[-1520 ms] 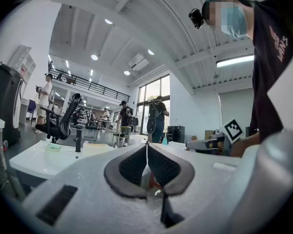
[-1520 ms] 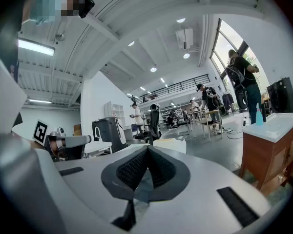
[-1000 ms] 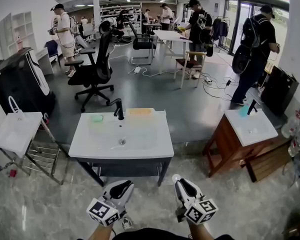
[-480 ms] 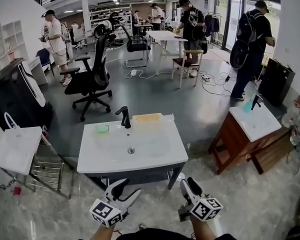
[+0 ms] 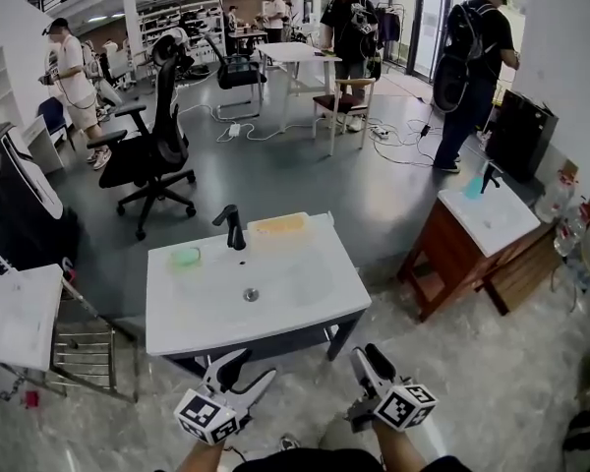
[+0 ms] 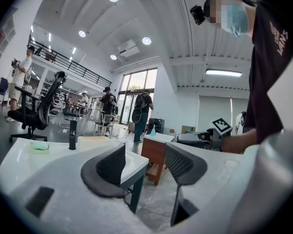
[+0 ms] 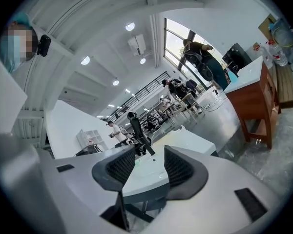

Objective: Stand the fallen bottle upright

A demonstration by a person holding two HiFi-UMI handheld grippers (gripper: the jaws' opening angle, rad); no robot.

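Head view: left gripper (image 5: pixel 251 367) and right gripper (image 5: pixel 364 354) hang low at the near edge of the white sink (image 5: pixel 305 293). Left gripper view: the jaws, just opening, stand wide apart with nothing between them. Right gripper view: likewise wide and empty, facing the faucet (image 7: pixel 139 133). I can't spot the fallen bottle in any view.

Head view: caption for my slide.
Left gripper and right gripper, jaws just opening, empty, face a white washbasin with black faucet.

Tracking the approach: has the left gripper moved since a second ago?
Yes: left gripper is nearer the sink; jaws have just been opening, nothing between them.
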